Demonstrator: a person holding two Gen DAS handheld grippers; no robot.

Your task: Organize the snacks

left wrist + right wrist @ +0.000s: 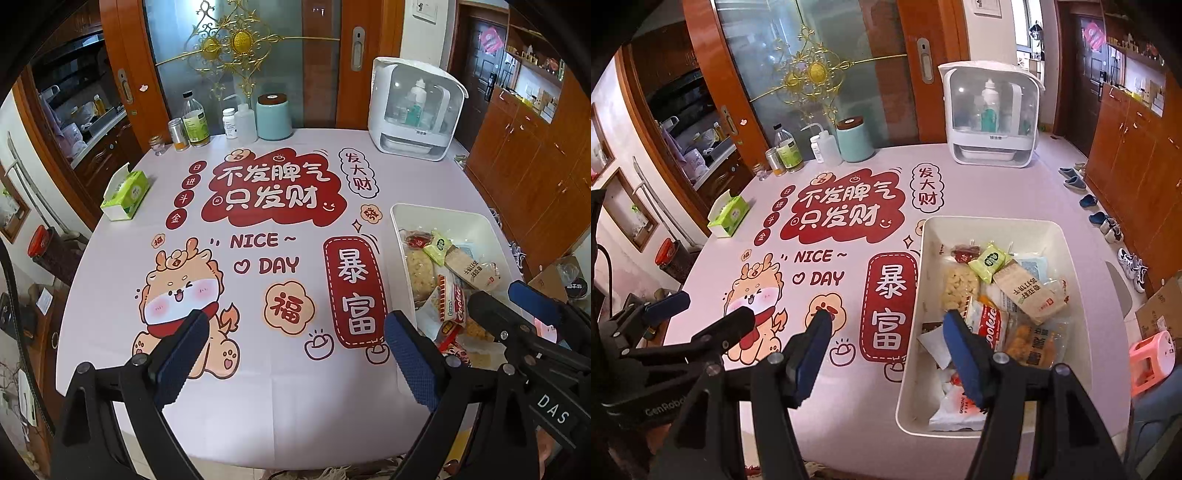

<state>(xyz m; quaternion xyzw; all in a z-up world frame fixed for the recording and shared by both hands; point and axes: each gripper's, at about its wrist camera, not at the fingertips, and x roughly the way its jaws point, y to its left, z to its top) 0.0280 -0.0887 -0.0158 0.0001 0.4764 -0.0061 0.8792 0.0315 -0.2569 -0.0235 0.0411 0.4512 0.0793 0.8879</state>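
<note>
Black left gripper [295,347] | angled down | jaws apart | over tablecloth [258,398]

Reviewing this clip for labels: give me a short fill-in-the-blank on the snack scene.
1. The snack packets lie in a white ____.
2. The green tissue box stands on the table's ____ side.
3. The fingers of both grippers hold ____.
4. The red packet reads ____.

Missing: bin; left; nothing; Cookies
</note>
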